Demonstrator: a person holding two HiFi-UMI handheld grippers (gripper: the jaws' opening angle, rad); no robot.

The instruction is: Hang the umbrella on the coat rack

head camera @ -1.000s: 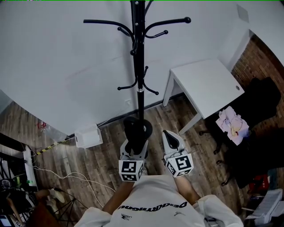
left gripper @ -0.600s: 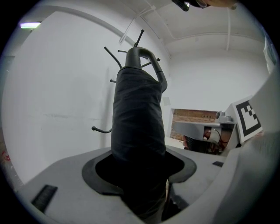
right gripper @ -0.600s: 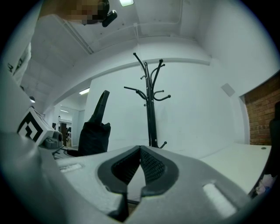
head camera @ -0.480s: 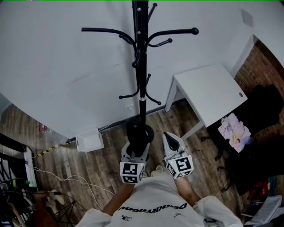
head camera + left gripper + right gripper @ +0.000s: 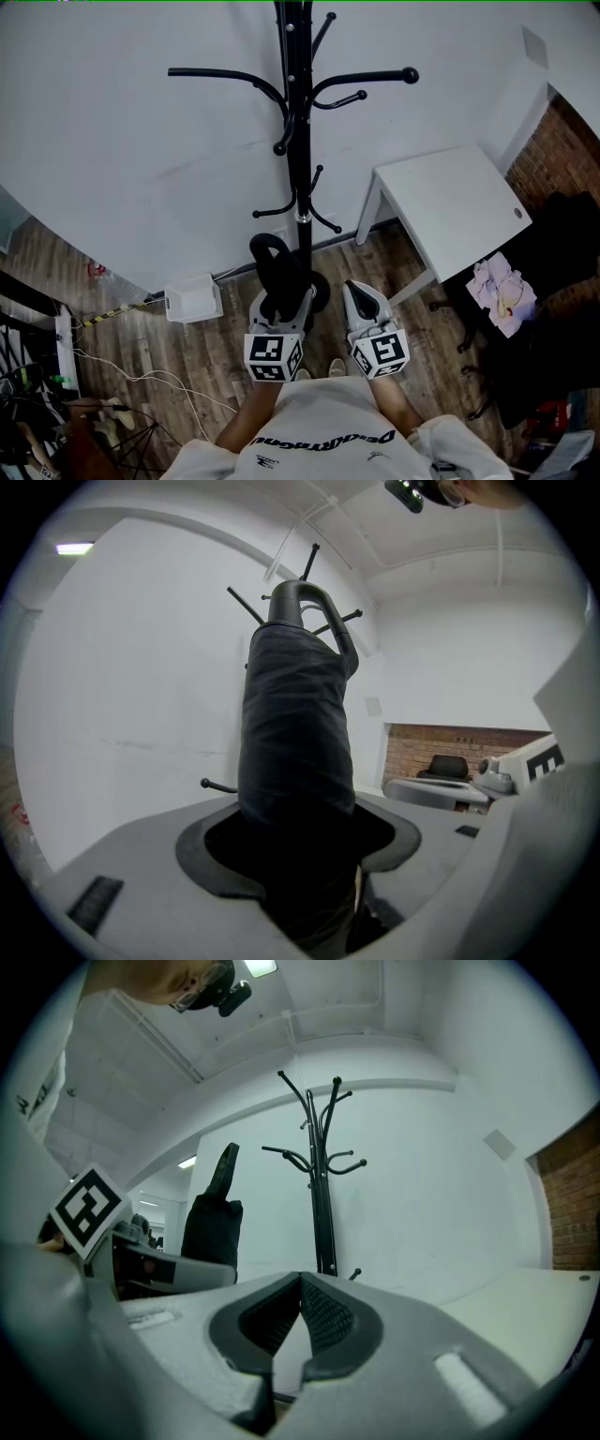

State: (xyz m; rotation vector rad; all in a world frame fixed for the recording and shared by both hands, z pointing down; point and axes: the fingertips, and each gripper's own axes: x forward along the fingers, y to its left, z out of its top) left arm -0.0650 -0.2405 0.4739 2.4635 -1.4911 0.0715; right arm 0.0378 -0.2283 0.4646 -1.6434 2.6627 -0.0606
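A folded black umbrella (image 5: 275, 272) with a curved handle stands upright between the jaws of my left gripper (image 5: 283, 298), which is shut on its fabric body. In the left gripper view the umbrella (image 5: 295, 733) fills the middle and its hook handle reaches up in front of the rack's arms. The black coat rack (image 5: 298, 141) stands against the white wall straight ahead, with its lower hooks just above the umbrella handle. My right gripper (image 5: 361, 292) hovers beside the left, shut with nothing in it. In the right gripper view its jaws (image 5: 300, 1283) meet below the coat rack (image 5: 322, 1204).
A white table (image 5: 459, 206) stands right of the rack. A white box (image 5: 194, 300) sits on the wood floor at the wall on the left, with cables (image 5: 141, 375) nearby. A dark chair with pale cloth (image 5: 502, 291) is at far right.
Both grippers have moved closer to the coat rack. The umbrella has risen, so its handle now stands beside the pole below the lower hooks.
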